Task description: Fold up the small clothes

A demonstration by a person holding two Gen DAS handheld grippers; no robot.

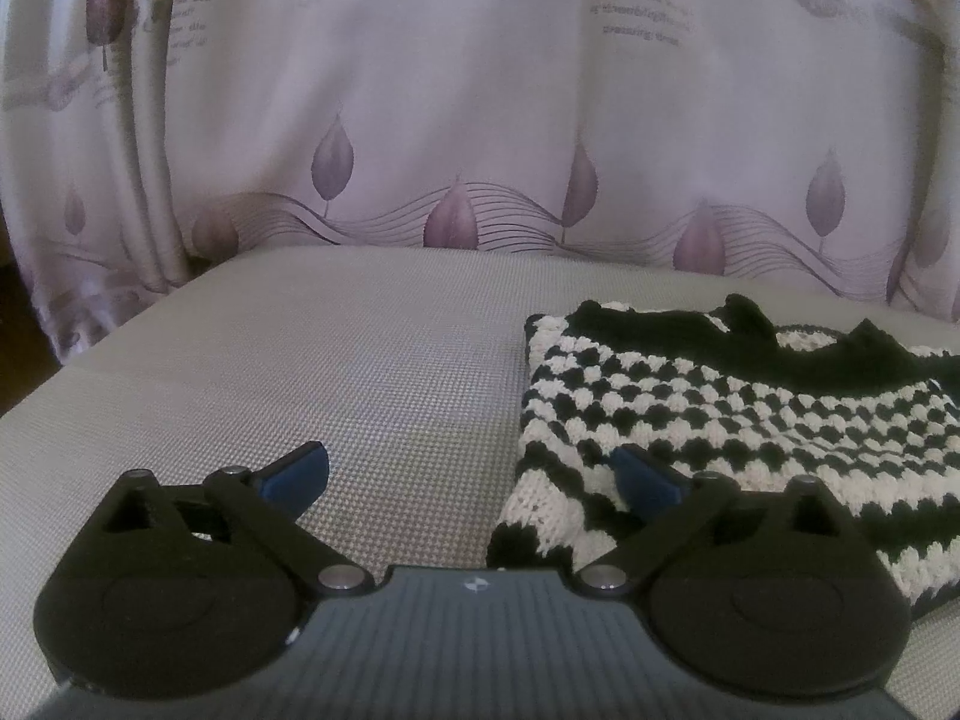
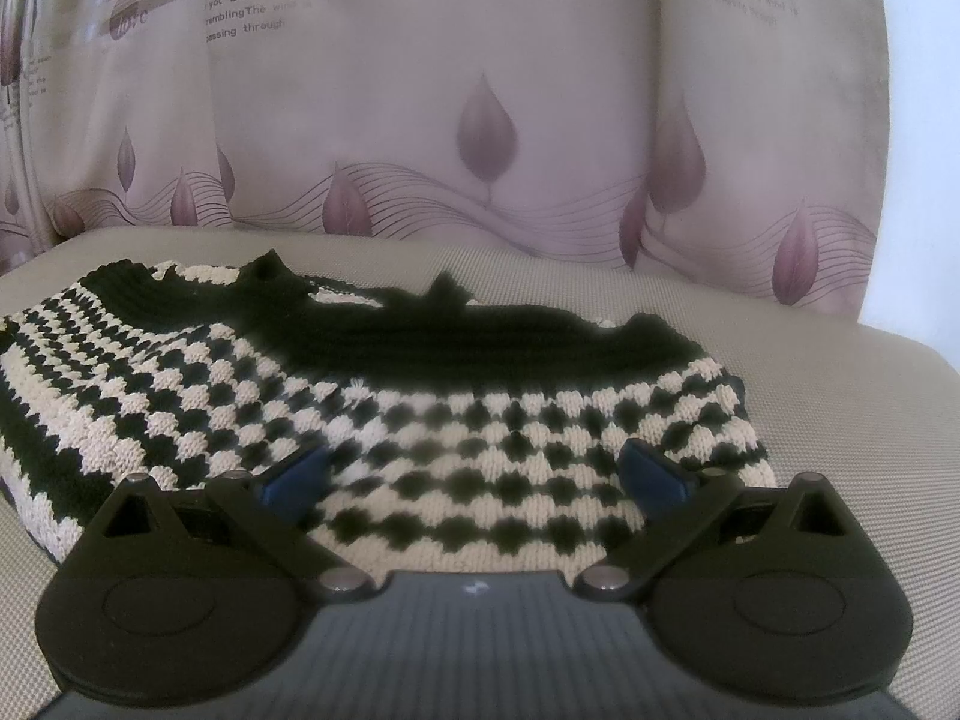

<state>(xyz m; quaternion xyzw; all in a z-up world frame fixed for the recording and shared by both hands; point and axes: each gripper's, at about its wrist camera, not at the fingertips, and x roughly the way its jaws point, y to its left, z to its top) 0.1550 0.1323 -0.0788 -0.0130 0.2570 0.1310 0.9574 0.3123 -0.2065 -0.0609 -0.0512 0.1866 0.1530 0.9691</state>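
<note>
Lying flat on the grey woven counter (image 1: 336, 360) is one knitted garment (image 2: 420, 408) — black-and-cream checks with a black ribbed band along its far edge. Two tools are in view, one per hand. The left tool (image 1: 474, 471) has its jaws spread wide and holds nothing; the garment's near-left corner sits just under its right blue fingertip (image 1: 645, 474), the rest spreading off to the right. The right tool (image 2: 474, 471) is likewise spread wide and empty — hovering over the garment's near edge. A leaf-printed curtain (image 2: 480, 120) hangs behind.
</note>
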